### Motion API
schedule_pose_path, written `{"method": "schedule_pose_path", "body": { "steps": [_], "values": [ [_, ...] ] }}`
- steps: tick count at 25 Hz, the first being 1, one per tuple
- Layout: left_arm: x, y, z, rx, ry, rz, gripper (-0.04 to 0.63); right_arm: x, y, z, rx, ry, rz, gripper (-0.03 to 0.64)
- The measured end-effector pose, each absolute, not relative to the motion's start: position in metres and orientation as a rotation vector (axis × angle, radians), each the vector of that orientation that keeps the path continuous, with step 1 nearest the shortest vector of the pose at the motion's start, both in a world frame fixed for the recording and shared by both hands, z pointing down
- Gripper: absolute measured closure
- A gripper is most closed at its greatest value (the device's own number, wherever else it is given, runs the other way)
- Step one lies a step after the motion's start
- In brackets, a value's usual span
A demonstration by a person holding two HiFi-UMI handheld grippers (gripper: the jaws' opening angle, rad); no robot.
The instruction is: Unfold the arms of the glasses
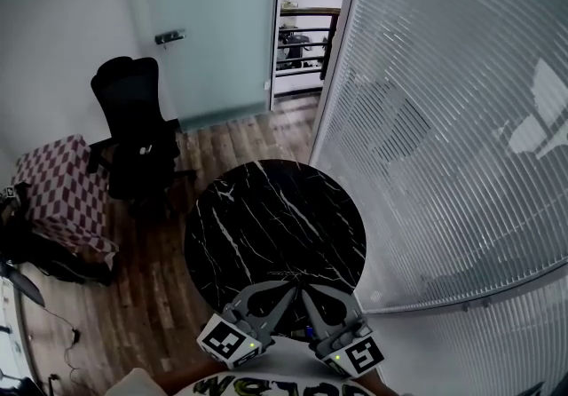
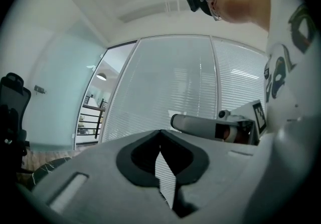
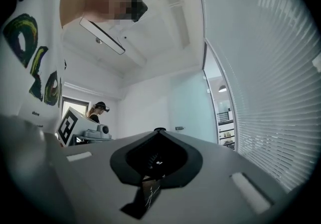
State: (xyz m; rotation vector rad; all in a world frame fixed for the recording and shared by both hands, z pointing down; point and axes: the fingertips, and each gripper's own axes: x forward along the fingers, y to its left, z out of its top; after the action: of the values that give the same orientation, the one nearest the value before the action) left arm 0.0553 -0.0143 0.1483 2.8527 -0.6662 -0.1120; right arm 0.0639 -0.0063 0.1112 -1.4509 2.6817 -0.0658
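No glasses show in any view. In the head view both grippers sit at the bottom edge, over the near rim of the round black marble table (image 1: 275,225). My left gripper (image 1: 285,293) and right gripper (image 1: 307,295) angle toward each other, tips almost meeting. Both have their jaws shut with nothing between them. In the left gripper view the left gripper (image 2: 160,132) points level at the slatted wall, with the right gripper (image 2: 215,127) just beyond it. In the right gripper view the right gripper (image 3: 159,131) points level into the room, with the left gripper's marker cube (image 3: 67,125) at its left.
A black office chair (image 1: 133,128) stands left of the table, with a checked cover (image 1: 62,190) further left. A frosted glass door (image 1: 213,30) is behind, and a wall of blinds (image 1: 444,119) runs along the right. Another person (image 3: 98,110) stands far off.
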Motion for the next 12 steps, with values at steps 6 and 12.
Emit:
{"method": "schedule_pose_path", "body": {
  "steps": [6, 12],
  "values": [
    [0.0519, -0.0135, 0.1478, 2.868, -0.674, -0.113, 0.592, 0.0624, -0.0083, 0.1185, -1.493, 2.661, -0.110, 0.615],
    [0.0513, -0.0114, 0.1500, 2.864, -0.667, -0.110, 0.592, 0.0623, -0.0098, 0.1201, -1.496, 2.665, -0.110, 0.615]
  ]
}}
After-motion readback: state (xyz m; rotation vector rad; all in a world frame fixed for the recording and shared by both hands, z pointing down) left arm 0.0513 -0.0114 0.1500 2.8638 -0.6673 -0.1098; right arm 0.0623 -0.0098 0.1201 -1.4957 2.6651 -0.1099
